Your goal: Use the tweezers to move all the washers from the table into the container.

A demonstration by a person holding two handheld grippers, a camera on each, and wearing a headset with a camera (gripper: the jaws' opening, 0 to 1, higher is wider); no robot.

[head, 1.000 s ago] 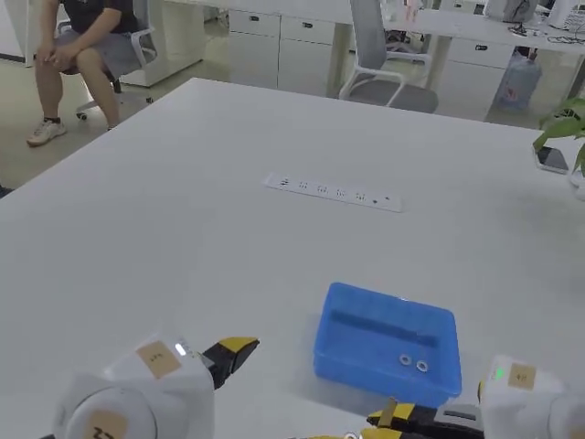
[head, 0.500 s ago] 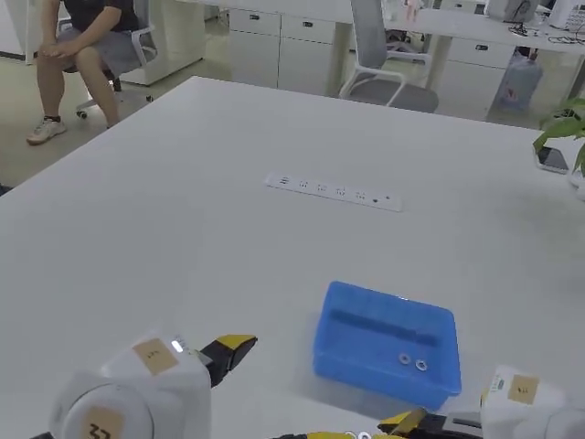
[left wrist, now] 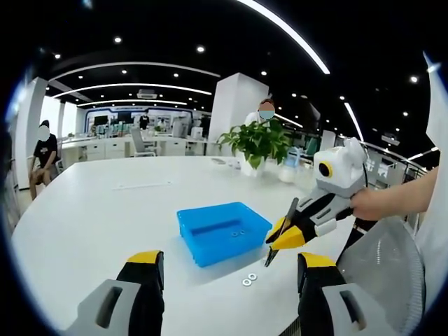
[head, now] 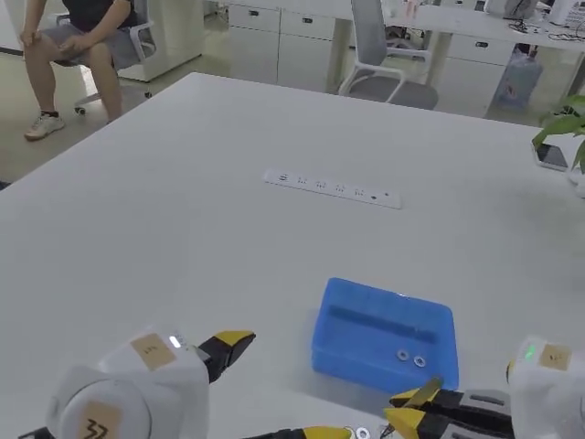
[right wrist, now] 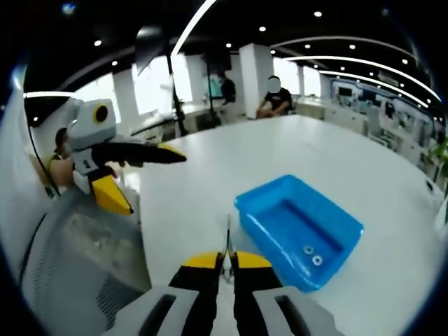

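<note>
Right gripper (right wrist: 227,262) clamps the tweezers (right wrist: 228,241); left gripper (left wrist: 229,260) stands open, empty. Next, probably: pinch a washer (left wrist: 246,282) beside the container (left wrist: 215,250).

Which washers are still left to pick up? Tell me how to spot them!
On the big white table sits a blue container. Just outside its wall, on the person's side, two small silver washers lie on bare tabletop, unlike the pair inside the container.

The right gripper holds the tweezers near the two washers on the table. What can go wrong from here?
The two washers lie flat and close together, so the tweezers might flick one away. A lifted washer could also slip out before it clears the wall of the blue container.
</note>
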